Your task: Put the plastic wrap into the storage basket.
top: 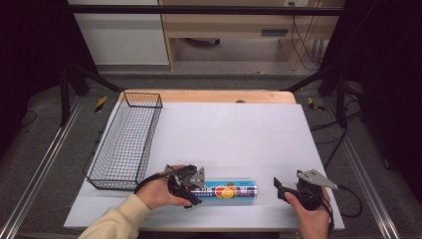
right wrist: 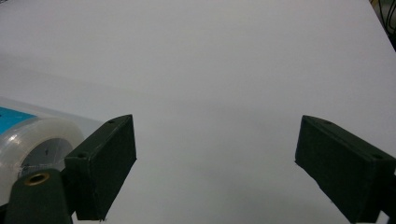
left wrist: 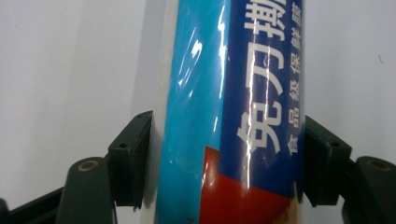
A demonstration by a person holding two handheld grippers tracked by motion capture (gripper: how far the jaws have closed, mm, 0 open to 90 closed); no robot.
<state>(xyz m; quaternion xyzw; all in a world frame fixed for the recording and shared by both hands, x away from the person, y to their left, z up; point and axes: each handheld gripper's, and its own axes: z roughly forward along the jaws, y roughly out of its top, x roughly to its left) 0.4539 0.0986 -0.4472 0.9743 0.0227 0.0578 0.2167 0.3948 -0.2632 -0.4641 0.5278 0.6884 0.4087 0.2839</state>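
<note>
Left gripper (top: 191,191) has its jaws clamped on the left end of the cling-film roll (top: 229,191). In the left gripper view both pads (left wrist: 132,156) sit flush against the roll's (left wrist: 229,116) sides, no gap visible. The roll lies flat on the bench (top: 234,134), near edge, roughly centre. Its long axis runs left–right, parallel to the near edge.

Right gripper (top: 284,189) is just right of the roll's right end, apart from it, jaws spread wide with nothing between them. The right gripper view shows the roll's clear end cap (right wrist: 32,144) just beside and outside the left-hand jaw (so it's off-line, not between the jaws), with bare white bench ahead.

Key relation: the roll runs away from the left jaws along their own pointing direction, so the grip is at one end with the whole length cantilevered out to the right. Wire basket (top: 127,139) sits on the left side of the bench, long axis near–far, i.e. about square to the roll.

Judgement: likely next step is lift and carry left into the basket. The left hand is the nearer one and already has it. The roll probably needs turning to match the basket's length. End-grip on slick film wrap could let the free end sag or twist.
</note>
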